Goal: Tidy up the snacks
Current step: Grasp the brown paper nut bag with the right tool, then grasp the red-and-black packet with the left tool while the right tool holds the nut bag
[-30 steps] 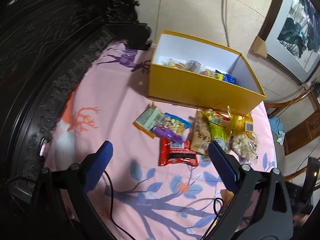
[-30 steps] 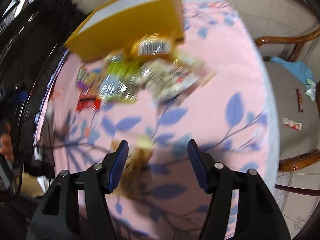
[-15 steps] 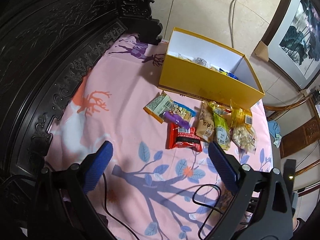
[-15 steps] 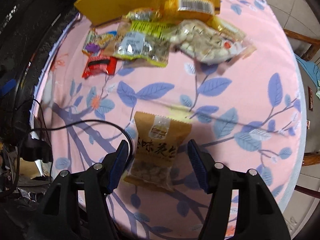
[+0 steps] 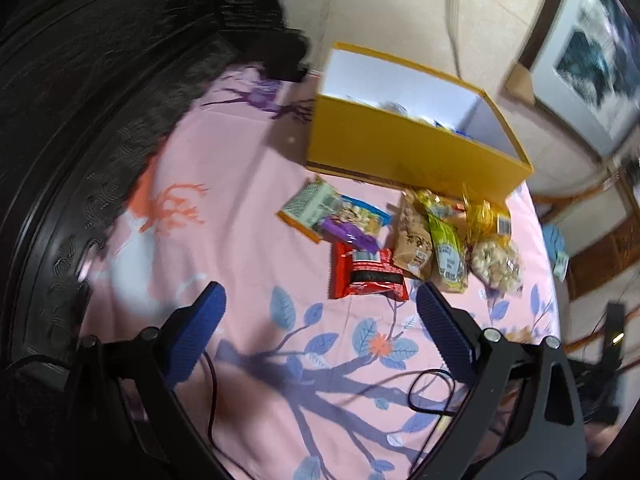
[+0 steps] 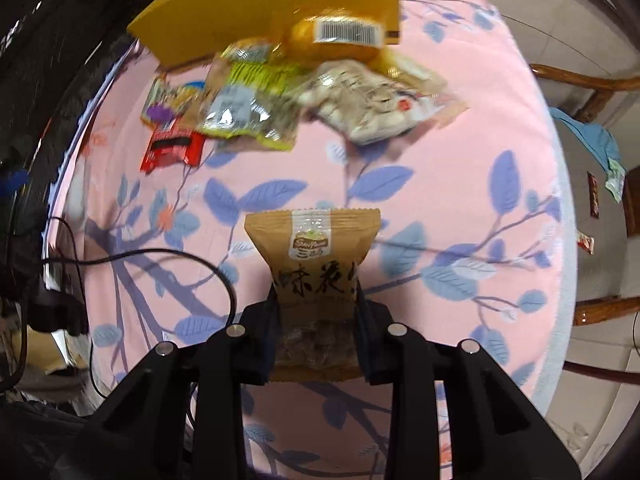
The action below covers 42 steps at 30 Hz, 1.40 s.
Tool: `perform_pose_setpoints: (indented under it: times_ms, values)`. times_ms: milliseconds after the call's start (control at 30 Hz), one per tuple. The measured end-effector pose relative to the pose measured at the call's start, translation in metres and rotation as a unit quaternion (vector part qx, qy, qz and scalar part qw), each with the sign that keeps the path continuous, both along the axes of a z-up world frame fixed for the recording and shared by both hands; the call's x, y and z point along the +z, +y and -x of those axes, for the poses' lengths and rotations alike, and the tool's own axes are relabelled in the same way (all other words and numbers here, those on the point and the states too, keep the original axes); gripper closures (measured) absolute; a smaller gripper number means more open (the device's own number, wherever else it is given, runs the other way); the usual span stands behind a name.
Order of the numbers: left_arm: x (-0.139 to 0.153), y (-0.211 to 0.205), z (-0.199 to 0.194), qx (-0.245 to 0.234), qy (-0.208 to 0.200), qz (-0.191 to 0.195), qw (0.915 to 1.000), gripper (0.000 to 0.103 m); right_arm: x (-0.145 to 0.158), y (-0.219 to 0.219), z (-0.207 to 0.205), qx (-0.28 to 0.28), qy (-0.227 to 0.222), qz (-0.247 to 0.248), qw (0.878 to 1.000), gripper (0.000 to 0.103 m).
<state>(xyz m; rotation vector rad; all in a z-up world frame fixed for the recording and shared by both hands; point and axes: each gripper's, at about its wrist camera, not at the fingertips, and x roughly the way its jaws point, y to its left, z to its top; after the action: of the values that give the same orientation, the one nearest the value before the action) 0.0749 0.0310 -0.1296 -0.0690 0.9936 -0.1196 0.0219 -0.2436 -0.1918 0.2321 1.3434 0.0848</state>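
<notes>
1 yellow box [image 5: 404,152], 1 brown packet [image 6: 316,256], 2 claws.

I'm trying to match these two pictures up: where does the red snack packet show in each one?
Left wrist view: the red snack packet lies mid-picture, just beyond the open left gripper.
Right wrist view: it sits far left, upper half.
Shared landmark: the yellow box behind the snack pile.

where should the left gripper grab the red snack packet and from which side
Take the red snack packet across its short width at mid-body, coming from above. It lies flat on the cloth with its near edge free; the purple packet overlaps its far end, so stay clear there.
</notes>
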Motion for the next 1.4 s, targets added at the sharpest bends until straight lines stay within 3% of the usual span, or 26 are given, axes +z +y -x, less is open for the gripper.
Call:
perform_pose_setpoints:
  times_ms: [200, 400, 600, 733, 933, 1067, 1400]
  values:
    - [-0.053, -0.047, -0.027, -0.096, 0.029, -0.058, 0.9933, 0.005, 0.007, -0.014, 0.006, -0.012, -0.001, -0.011, 1.0, 0.071]
    - [-0.099, -0.075, -0.057, -0.091, 0.069, -0.07, 0.991, 0.005, 0.008, -0.025, 0.004, -0.025, -0.002, -0.018, 1.0, 0.07]
    - [-0.119, -0.092, -0.074, -0.095, 0.085, -0.081, 0.9885, 0.005, 0.004, -0.032, 0.0, -0.029, 0.008, -0.028, 0.999, 0.07]
    - [-0.126, -0.085, -0.078, -0.081, 0.085, -0.052, 0.9918, 0.009, 0.004, -0.032, -0.007, -0.024, 0.009, -0.029, 0.999, 0.07]
    - [-0.125, -0.082, -0.07, -0.084, 0.063, -0.063, 0.9925, 0.033, 0.005, -0.029, -0.017, -0.017, 0.017, -0.036, 0.999, 0.07]
    - [-0.121, -0.078, -0.065, -0.085, 0.06, -0.063, 0.9926, 0.046, 0.004, -0.017, -0.03, 0.018, 0.032, -0.033, 0.999, 0.07]
    - [-0.114, -0.067, -0.045, -0.086, 0.058, -0.048, 0.9935, 0.049, 0.017, 0.009, -0.048, 0.062, 0.018, -0.035, 0.997, 0.07]
